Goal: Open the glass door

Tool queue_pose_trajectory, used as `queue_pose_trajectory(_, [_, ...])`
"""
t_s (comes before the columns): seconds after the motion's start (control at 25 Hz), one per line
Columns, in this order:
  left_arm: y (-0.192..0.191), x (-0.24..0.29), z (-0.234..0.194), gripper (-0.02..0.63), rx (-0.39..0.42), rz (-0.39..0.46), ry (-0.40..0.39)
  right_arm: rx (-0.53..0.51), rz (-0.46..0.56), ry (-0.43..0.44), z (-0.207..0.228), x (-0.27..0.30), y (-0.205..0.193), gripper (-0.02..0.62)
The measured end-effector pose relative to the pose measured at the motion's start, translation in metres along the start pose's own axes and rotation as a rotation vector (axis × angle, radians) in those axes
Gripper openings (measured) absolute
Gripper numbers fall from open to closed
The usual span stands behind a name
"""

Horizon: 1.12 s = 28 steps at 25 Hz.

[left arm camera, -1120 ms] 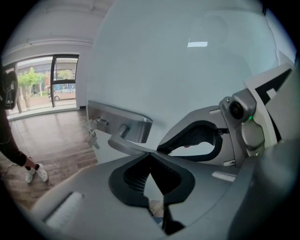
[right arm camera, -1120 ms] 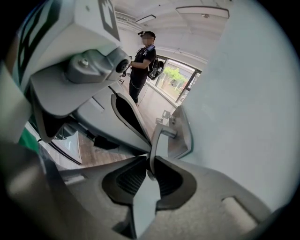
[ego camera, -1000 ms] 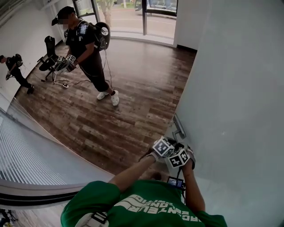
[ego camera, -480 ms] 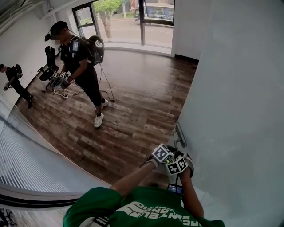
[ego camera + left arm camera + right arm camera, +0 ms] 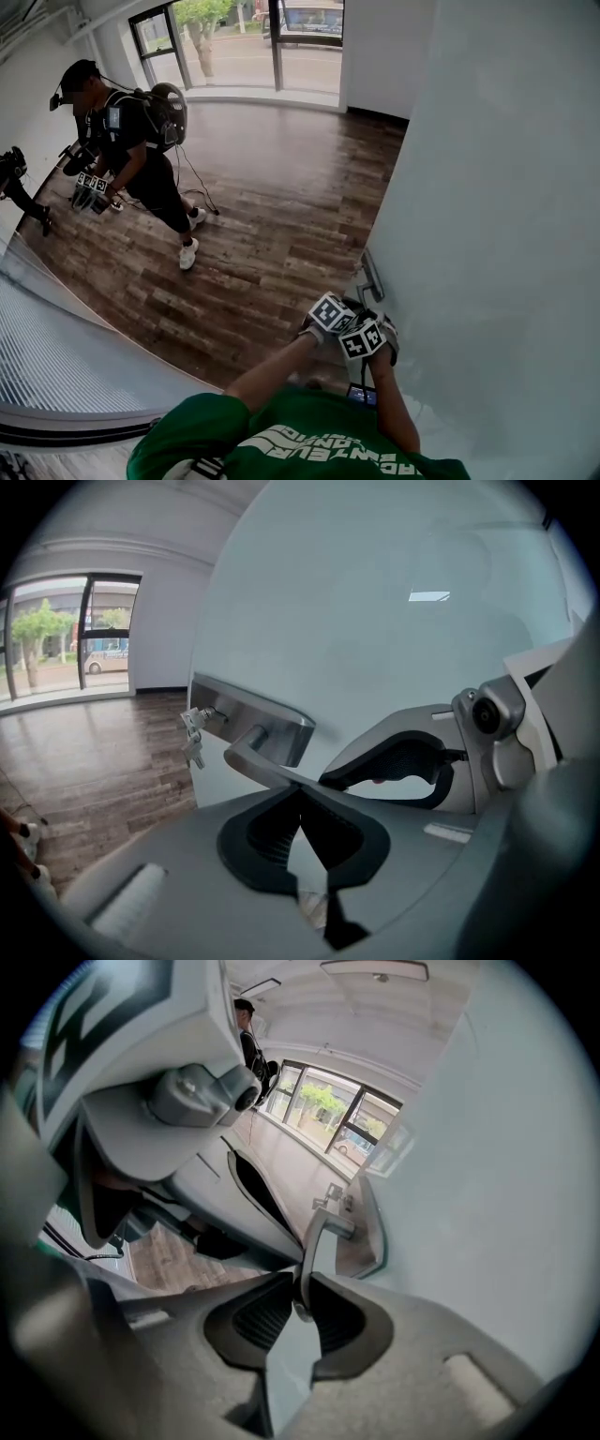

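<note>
The left tool (image 5: 302,799) is clenched on the free end of the lever handle (image 5: 251,757) — the right tool (image 5: 300,1290) pinches the same lever. The handle sits near the edge of the frosted glass door (image 5: 487,234), with keys (image 5: 194,736) hanging at its lock.

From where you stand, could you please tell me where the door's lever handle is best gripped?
Grip the lever handle at its free end, away from the pivot on the metal plate, closing across the slim bar from the room side. The left hand-held gripper and right hand-held gripper are shut there.
</note>
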<state>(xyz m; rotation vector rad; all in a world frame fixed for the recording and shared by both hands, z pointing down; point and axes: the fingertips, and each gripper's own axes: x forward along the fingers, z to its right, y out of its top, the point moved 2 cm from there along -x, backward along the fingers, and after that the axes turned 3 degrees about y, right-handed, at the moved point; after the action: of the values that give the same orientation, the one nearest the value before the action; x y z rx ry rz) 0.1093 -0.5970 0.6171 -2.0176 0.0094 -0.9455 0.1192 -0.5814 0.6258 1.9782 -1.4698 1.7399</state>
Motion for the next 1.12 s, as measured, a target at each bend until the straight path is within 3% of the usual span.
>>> queue_pose_trajectory(0.2, [0.011, 0.014, 0.004, 0.017, 0.016, -0.001, -0.031, 0.023, -0.011, -0.014, 0.016, 0.001, -0.004, 0.048])
queue_pose_trajectory(0.48, [0.022, 0.035, 0.002, 0.017, 0.1, -0.022, -0.028, 0.054, -0.024, -0.028, 0.033, 0.006, -0.015, 0.049])
queue_pose_trajectory(0.68, [0.026, 0.048, 0.01, 0.017, 0.086, -0.034, -0.069, 0.076, -0.032, -0.039, 0.048, 0.007, -0.02, 0.049])
queue_pose_trajectory(1.12, [0.06, 0.088, 0.016, 0.017, 0.144, -0.068, -0.109, 0.135, -0.055, -0.04, 0.096, 0.022, -0.038, 0.049])
